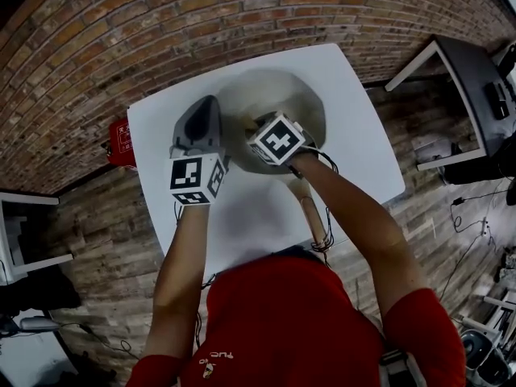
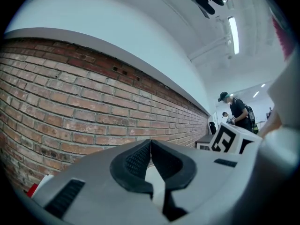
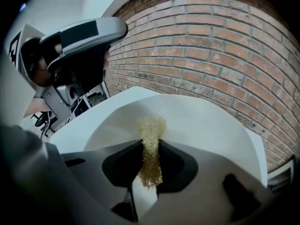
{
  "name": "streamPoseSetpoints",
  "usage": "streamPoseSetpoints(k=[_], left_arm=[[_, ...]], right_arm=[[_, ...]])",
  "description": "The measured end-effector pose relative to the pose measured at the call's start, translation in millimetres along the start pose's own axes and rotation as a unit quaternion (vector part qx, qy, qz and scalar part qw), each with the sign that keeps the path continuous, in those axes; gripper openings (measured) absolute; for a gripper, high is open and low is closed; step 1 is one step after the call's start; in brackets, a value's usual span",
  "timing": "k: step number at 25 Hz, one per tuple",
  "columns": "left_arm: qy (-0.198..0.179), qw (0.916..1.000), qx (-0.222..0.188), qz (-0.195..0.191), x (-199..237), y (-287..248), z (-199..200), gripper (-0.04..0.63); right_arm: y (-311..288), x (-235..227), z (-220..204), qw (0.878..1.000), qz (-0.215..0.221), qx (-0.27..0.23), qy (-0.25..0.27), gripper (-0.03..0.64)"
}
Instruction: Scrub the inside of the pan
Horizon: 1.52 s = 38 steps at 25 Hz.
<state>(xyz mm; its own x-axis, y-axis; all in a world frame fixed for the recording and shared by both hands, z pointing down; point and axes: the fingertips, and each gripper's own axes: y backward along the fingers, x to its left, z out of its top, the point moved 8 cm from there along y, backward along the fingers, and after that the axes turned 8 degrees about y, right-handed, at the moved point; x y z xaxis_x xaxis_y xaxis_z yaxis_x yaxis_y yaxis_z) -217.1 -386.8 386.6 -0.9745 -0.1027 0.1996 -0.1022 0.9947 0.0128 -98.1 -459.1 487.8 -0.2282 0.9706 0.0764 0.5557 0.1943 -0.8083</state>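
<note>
A pale, round pan (image 1: pixel 302 103) sits on the white table (image 1: pixel 359 156), its handle (image 1: pixel 313 216) pointing back toward me. My right gripper (image 1: pixel 256 131) reaches into the pan's left part. In the right gripper view its jaws (image 3: pixel 150 146) are shut on a yellow-brown fibrous scrubber (image 3: pixel 151 128), whose tip sticks out over the pan's white inside (image 3: pixel 206 121). My left gripper (image 1: pixel 201 115) hovers just left of the pan's rim. Its jaws (image 2: pixel 150 143) are shut tip to tip and point up at the brick wall, with nothing seen between them.
A red object (image 1: pixel 122 142) stands on the floor by the table's left edge. A dark desk (image 1: pixel 476 87) is off to the right and white furniture (image 1: pixel 24 232) to the left. A person (image 2: pixel 236 109) stands far off by the wall.
</note>
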Motion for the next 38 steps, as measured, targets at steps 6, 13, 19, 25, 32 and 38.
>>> streamPoseSetpoints(k=[6,13,19,25,32,38], left_arm=[[-0.001,1.0000,0.002,-0.003,-0.8,6.6,-1.9,0.015],[-0.001,0.9999,0.009,-0.012,-5.9,5.5,-5.9,0.015],[-0.004,0.9997,0.009,-0.021,-10.0,3.9,-4.8,0.015],[-0.004,0.9997,0.009,-0.022,-10.5,5.8,-4.5,0.015],[-0.001,0.9997,0.006,-0.023,-13.9,9.0,-3.3,0.015],[0.000,0.9997,0.009,-0.025,-14.4,13.3,-5.9,0.015]], right_arm=[[6.1,-17.3,-20.3,0.999,-0.030,0.021,-0.017,0.086],[36.7,-56.1,-52.3,0.994,-0.084,0.037,-0.064,0.086],[52.1,-46.8,-42.7,0.995,-0.088,0.018,-0.052,0.086],[59.6,-7.3,-8.1,0.998,-0.059,-0.017,-0.002,0.086],[39.5,35.7,2.1,0.999,-0.009,-0.011,0.036,0.086],[34.8,36.6,-13.5,0.998,-0.008,0.032,0.049,0.086]])
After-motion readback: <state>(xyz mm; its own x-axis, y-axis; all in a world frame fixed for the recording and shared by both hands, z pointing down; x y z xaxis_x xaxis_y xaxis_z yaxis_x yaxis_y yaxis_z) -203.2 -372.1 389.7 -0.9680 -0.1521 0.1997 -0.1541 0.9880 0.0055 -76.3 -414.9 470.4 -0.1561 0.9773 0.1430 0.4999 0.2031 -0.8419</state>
